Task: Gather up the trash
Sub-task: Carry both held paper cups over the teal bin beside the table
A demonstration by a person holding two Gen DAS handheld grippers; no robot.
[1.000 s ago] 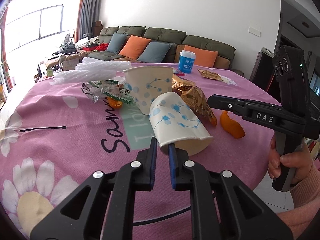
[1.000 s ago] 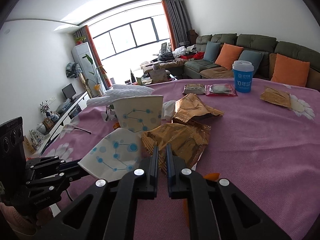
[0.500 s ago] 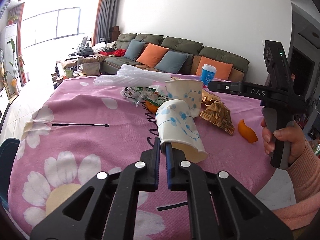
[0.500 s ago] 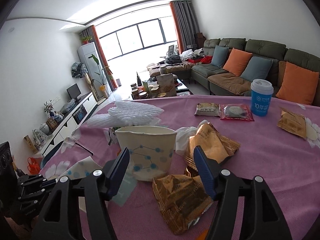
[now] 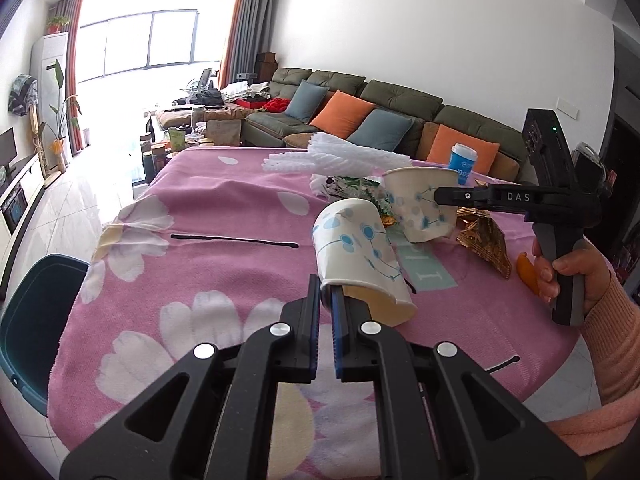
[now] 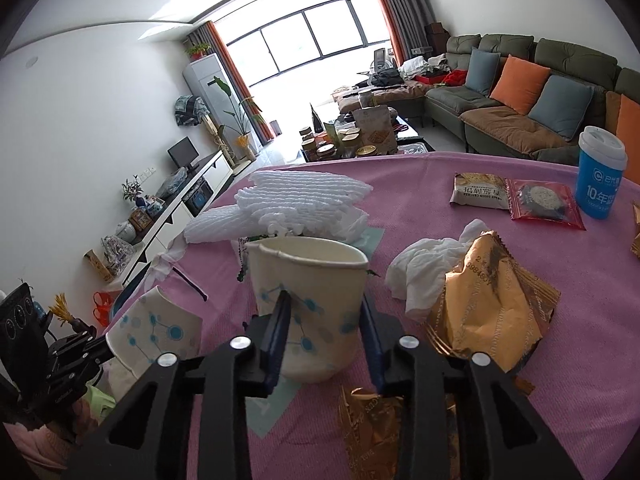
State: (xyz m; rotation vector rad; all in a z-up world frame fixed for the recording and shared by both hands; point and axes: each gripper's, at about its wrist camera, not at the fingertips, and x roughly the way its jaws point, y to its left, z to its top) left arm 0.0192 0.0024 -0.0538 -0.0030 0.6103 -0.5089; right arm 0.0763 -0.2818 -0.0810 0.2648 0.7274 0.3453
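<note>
My left gripper (image 5: 326,292) is shut on the rim of a tipped white paper cup with blue dots (image 5: 356,252), held above the pink tablecloth; the same cup shows in the right wrist view (image 6: 156,332). My right gripper (image 6: 324,312) is open, its fingers on either side of a second, upright dotted paper cup (image 6: 306,300), which also shows in the left wrist view (image 5: 420,204). Whether the fingers touch the cup I cannot tell. Gold snack wrappers (image 6: 488,304), a crumpled tissue (image 6: 428,264) and white foam netting (image 6: 292,204) lie around it.
A dark blue bin (image 5: 28,332) stands on the floor left of the table. An orange peel (image 5: 526,270) lies near the right edge. A blue lidded cup (image 6: 600,172) and sealed snack packets (image 6: 516,196) sit at the far side. A sofa stands behind.
My left gripper has carried the tipped cup leftward, toward the table's left edge. My right gripper has opened and moved forward around the upright cup.
</note>
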